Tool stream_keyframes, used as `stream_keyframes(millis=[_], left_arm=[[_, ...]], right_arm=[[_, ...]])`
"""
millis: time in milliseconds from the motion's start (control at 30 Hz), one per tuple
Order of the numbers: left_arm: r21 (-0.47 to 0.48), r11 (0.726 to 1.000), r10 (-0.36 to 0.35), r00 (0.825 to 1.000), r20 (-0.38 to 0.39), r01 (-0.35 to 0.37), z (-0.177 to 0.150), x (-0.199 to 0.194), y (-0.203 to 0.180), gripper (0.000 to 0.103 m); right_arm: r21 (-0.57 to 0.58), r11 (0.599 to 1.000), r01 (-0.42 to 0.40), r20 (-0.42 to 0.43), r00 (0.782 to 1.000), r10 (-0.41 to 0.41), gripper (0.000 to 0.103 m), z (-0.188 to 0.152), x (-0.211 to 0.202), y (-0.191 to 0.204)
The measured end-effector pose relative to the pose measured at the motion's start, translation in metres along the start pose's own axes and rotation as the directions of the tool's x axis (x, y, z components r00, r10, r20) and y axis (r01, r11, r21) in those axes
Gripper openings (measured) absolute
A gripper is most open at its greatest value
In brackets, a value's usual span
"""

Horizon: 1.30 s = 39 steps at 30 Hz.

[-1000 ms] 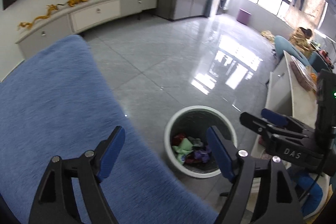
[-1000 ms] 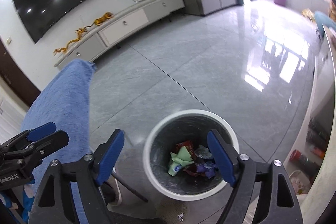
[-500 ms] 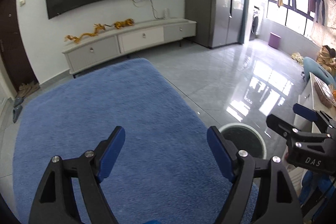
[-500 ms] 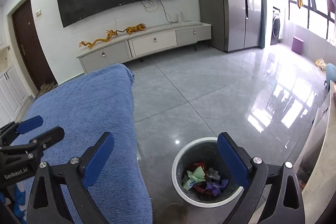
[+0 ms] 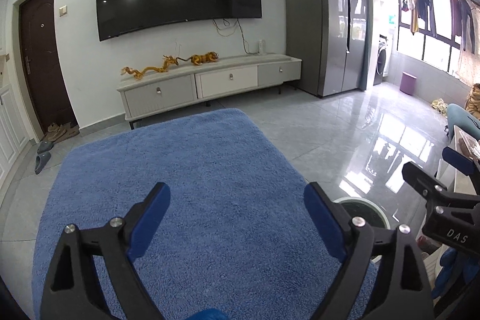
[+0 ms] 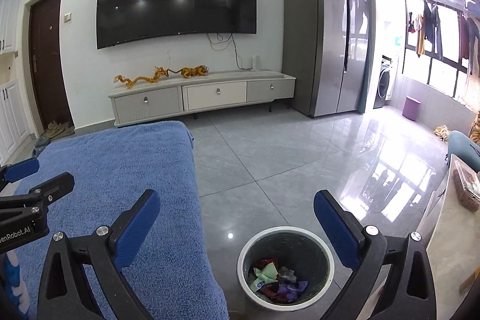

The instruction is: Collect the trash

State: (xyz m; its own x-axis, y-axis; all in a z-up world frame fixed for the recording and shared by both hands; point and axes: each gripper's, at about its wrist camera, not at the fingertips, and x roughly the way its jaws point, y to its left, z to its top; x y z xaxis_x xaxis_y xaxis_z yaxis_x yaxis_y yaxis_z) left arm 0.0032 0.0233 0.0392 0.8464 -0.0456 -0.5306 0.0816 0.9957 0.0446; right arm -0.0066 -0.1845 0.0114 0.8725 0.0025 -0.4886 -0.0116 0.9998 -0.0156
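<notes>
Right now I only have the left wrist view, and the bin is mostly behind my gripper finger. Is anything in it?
Observer: Yes. The right wrist view looks into the bin; crumpled wrappers in green, red and purple lie at its bottom.
Operator: Is the right gripper carrying anything?
Observer: No. The right gripper has nothing between its blue pads, and its jaws are opening.
Operator: Where does the bin stand relative to the blue cloth?
Observer: On the grey floor, beside the edge of the blue cloth and apart from it. Your left gripper is over the cloth, empty, jaws opening.
</notes>
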Motion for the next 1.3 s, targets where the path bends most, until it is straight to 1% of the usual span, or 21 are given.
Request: stream_keyframes(millis=[133, 267, 467, 600, 700, 900, 1067, 1300], left_arm=[[-0.011, 1.000, 0.030, 0.999, 0.037, -0.029, 0.002, -0.005, 0.001, 0.092], [-0.018, 0.999, 0.042, 0.998, 0.047, -0.041, 0.003, -0.005, 0.001, 0.092], [-0.015, 0.999, 0.043, 0.998, 0.039, -0.042, 0.001, 0.001, -0.002, 0.093], [-0.011, 0.999, 0.041, 0.999, 0.034, -0.041, -0.002, 0.004, -0.003, 0.095], [-0.024, 0.999, 0.026, 1.000, 0.017, -0.026, -0.006, 0.006, -0.003, 0.095], [-0.028, 0.999, 0.026, 1.000, 0.008, -0.026, -0.009, 0.009, -0.004, 0.096], [-0.031, 0.999, 0.039, 0.999, 0.012, -0.038, -0.010, 0.011, -0.001, 0.101], [-0.031, 0.999, 0.040, 0.999, 0.006, -0.040, -0.014, 0.012, 0.001, 0.103]], right_arm=[[0.005, 1.000, 0.012, 0.008, 1.000, -0.012, 0.103, -0.001, 0.001, -0.002], [0.013, 1.000, 0.026, 0.012, 1.000, -0.026, 0.103, -0.003, 0.002, -0.005], [0.030, 0.999, 0.038, 0.019, 0.999, -0.038, 0.103, -0.005, 0.004, -0.009], [0.031, 0.999, 0.042, 0.009, 0.999, -0.042, 0.103, -0.007, 0.009, -0.010], [0.031, 0.999, 0.042, -0.002, 0.999, -0.042, 0.103, -0.009, 0.012, -0.010], [0.029, 0.999, 0.040, -0.016, 0.999, -0.040, 0.103, -0.014, 0.016, -0.010], [0.029, 0.999, 0.042, -0.016, 0.999, -0.042, 0.103, -0.012, 0.015, -0.011], [0.023, 0.999, 0.045, -0.010, 0.999, -0.045, 0.103, -0.010, 0.014, -0.010]])
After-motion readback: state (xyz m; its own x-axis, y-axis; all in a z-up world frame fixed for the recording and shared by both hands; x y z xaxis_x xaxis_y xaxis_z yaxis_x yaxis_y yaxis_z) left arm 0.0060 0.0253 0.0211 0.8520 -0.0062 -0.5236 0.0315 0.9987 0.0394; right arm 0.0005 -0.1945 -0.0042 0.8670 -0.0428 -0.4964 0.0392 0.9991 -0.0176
